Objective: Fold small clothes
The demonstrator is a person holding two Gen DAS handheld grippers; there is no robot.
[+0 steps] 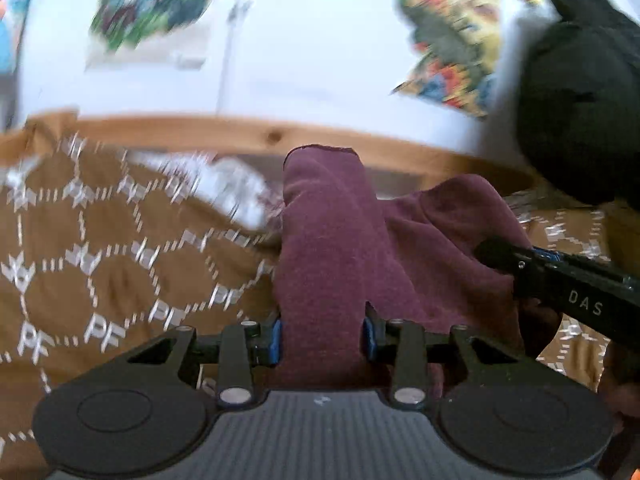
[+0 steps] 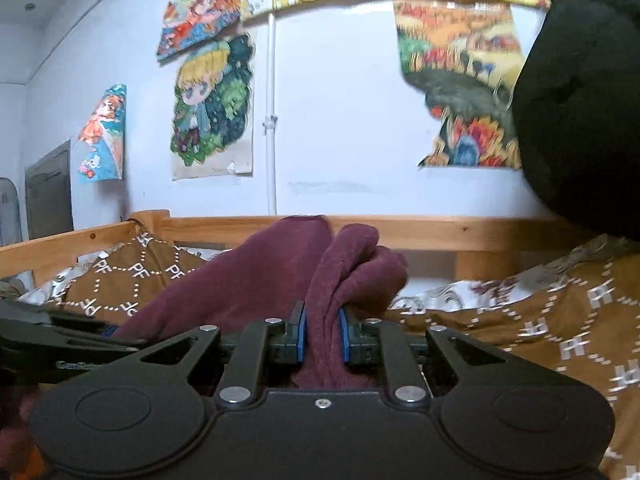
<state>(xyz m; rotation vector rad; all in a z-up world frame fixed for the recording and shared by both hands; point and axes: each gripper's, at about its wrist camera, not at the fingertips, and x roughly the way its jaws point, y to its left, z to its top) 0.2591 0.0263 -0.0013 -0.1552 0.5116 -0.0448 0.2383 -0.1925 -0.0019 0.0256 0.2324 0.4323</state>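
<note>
A maroon garment (image 1: 332,240) is held up over the bed between both grippers. My left gripper (image 1: 322,340) is shut on one bunched part of it, the cloth filling the gap between the blue pads. My right gripper (image 2: 323,336) is shut on another fold of the same maroon garment (image 2: 344,272). The right gripper (image 1: 560,276) shows at the right of the left wrist view, pinching the cloth. The left gripper (image 2: 60,340) shows at the left edge of the right wrist view.
A brown bedspread with a white hexagon pattern (image 1: 100,240) covers the bed below. A wooden bed rail (image 2: 420,232) runs behind, under a white wall with colourful posters (image 2: 212,104). A black garment (image 2: 584,112) hangs at the right.
</note>
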